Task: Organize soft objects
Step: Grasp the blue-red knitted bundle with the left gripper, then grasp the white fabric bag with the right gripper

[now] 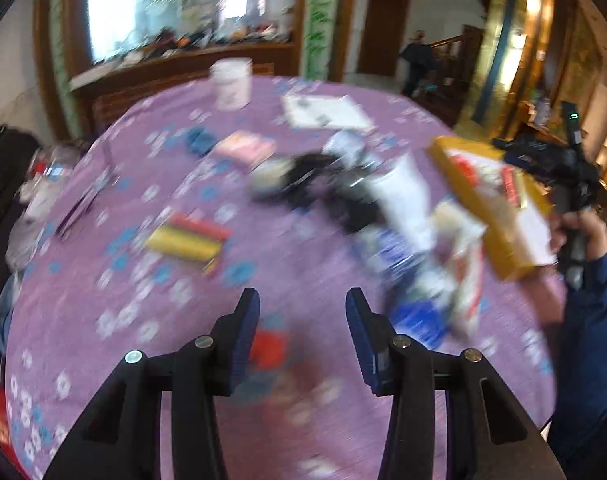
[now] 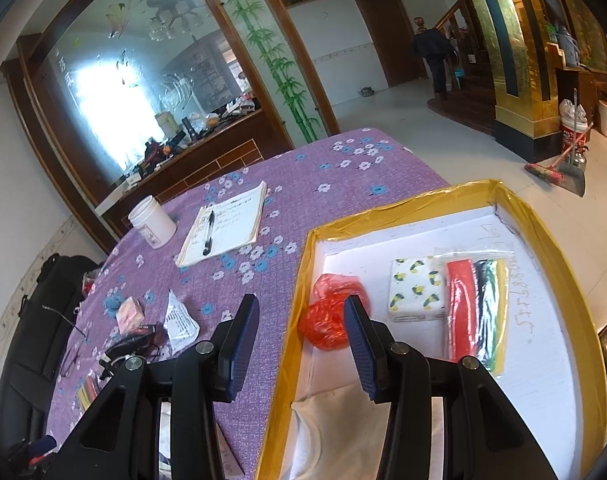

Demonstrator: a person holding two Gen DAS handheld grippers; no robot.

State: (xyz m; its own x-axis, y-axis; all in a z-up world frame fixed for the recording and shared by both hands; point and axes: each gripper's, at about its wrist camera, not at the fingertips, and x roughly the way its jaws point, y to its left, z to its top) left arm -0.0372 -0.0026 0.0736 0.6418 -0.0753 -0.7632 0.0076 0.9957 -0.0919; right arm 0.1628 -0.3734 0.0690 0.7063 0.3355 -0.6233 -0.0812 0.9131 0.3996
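Both my grippers stand with jaws apart, nothing between the pads. My right gripper (image 2: 301,324) hangs over the near left wall of the yellow-rimmed box (image 2: 387,206). Inside it, a red plastic bag (image 2: 329,312) lies at eleven o'clock of the blue fingertip, then a tissue pack (image 2: 417,290) and a striped cloth packet (image 2: 477,312) at one o'clock. My left gripper (image 1: 302,312) is over the purple tablecloth (image 1: 151,320), view blurred; another striped packet (image 1: 187,240) lies at eleven o'clock, a heap of soft items (image 1: 343,188) at one.
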